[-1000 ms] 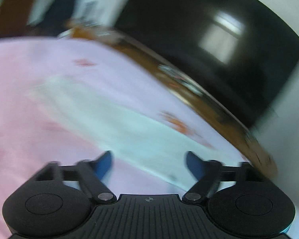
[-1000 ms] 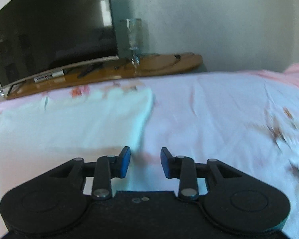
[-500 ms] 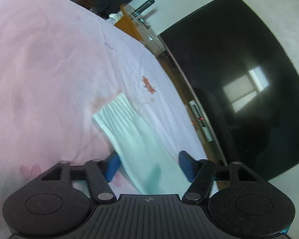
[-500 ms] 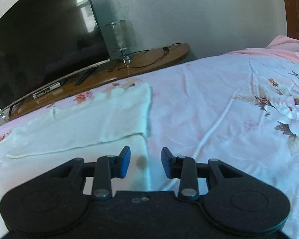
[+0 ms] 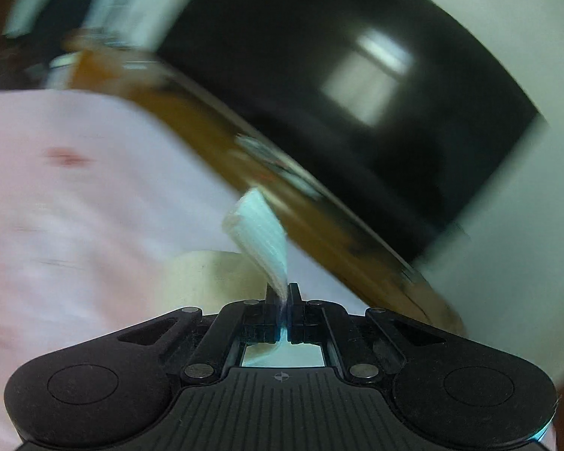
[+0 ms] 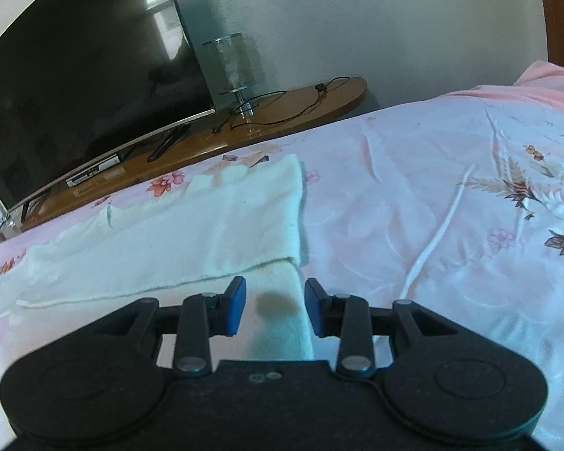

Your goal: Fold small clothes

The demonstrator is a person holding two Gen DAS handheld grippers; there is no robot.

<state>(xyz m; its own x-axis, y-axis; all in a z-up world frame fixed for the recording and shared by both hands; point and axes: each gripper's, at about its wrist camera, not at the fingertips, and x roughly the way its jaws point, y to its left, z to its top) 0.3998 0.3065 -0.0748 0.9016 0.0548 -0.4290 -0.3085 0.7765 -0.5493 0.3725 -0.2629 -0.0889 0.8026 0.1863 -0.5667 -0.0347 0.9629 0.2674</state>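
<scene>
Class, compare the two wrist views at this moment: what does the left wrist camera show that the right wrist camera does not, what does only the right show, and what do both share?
Only the left wrist view shows the left gripper shut on a strip of the white garment, lifted against a blurred background.

Only the right wrist view shows the right gripper open over the garment's near edge, the garment spread flat with one fold, a glass lamp and a black cable.

Both show the pink floral bedsheet, the wooden stand and the dark television.
</scene>
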